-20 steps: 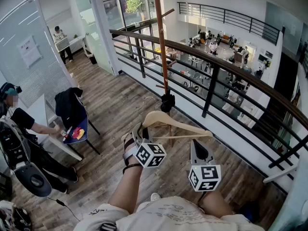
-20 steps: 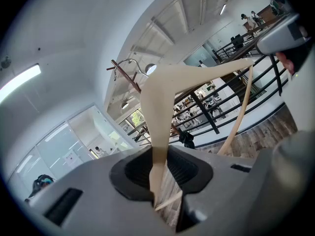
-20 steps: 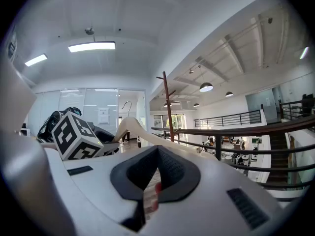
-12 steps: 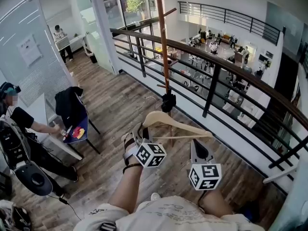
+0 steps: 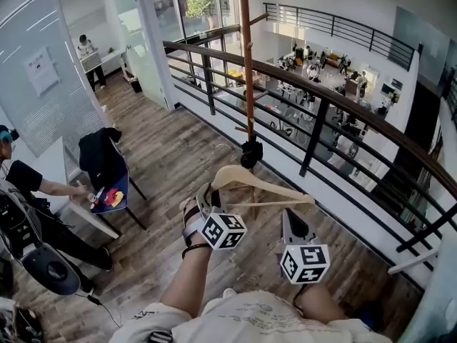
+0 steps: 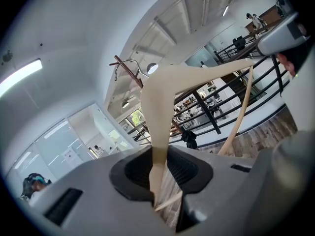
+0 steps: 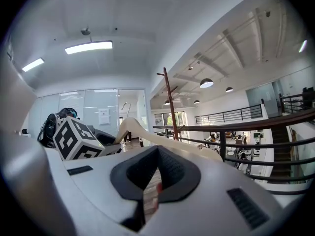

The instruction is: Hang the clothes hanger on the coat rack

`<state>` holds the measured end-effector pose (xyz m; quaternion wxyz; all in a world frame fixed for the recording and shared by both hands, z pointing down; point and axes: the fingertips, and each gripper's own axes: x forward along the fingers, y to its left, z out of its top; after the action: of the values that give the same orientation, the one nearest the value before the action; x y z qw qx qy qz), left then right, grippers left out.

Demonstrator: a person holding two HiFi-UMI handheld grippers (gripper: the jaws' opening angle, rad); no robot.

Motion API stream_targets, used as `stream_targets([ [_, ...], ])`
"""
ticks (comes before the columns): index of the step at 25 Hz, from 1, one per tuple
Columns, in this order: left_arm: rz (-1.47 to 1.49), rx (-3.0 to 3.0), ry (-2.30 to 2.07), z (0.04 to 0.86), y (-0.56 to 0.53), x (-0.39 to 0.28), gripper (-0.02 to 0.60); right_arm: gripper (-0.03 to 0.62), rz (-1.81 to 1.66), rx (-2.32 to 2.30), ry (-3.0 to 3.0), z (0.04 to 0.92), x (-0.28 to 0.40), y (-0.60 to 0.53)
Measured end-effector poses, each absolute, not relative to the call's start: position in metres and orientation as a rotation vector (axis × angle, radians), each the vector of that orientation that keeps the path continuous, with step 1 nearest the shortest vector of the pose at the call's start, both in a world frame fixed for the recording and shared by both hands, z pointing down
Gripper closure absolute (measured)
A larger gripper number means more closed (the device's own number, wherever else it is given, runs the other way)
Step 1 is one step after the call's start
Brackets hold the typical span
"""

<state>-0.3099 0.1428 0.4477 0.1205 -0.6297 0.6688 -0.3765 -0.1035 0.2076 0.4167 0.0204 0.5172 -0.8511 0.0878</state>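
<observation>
**A:** Where's the clothes hanger?

**B:** It's in my left gripper. The jaws are clamped on the end of one pale wooden arm, where the lower bar meets it. I'm holding it up in front of me, above the plank floor.

**A:** And its hook?

**B:** It points up towards the coat rack, the brown pole just ahead by the black railing. From the left gripper view the hook sits close to a peg. I can't tell whether they touch.

**A:** Your other hand?

**B:** My right gripper is just under the hanger's far end. Its jaws are drawn nearly together with nothing between them.

**A:** Anything else nearby?

**B:** A chair with a dark jacket on it, well off to my left.
</observation>
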Motion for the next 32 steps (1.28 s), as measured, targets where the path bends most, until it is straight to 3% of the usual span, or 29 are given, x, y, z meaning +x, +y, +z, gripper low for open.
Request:
stream_targets([
  [17,-1.034,-1.922,1.853,0.454,0.098,-0.357,0.486,0.595,0.259,1.721,-2.542,0.424,-0.16,0.191],
  [32,-1.047,-1.938,1.807,0.458,0.048,-0.327,0.486,0.595,0.292,1.755,-2.533,0.43,-0.134,0.141],
])
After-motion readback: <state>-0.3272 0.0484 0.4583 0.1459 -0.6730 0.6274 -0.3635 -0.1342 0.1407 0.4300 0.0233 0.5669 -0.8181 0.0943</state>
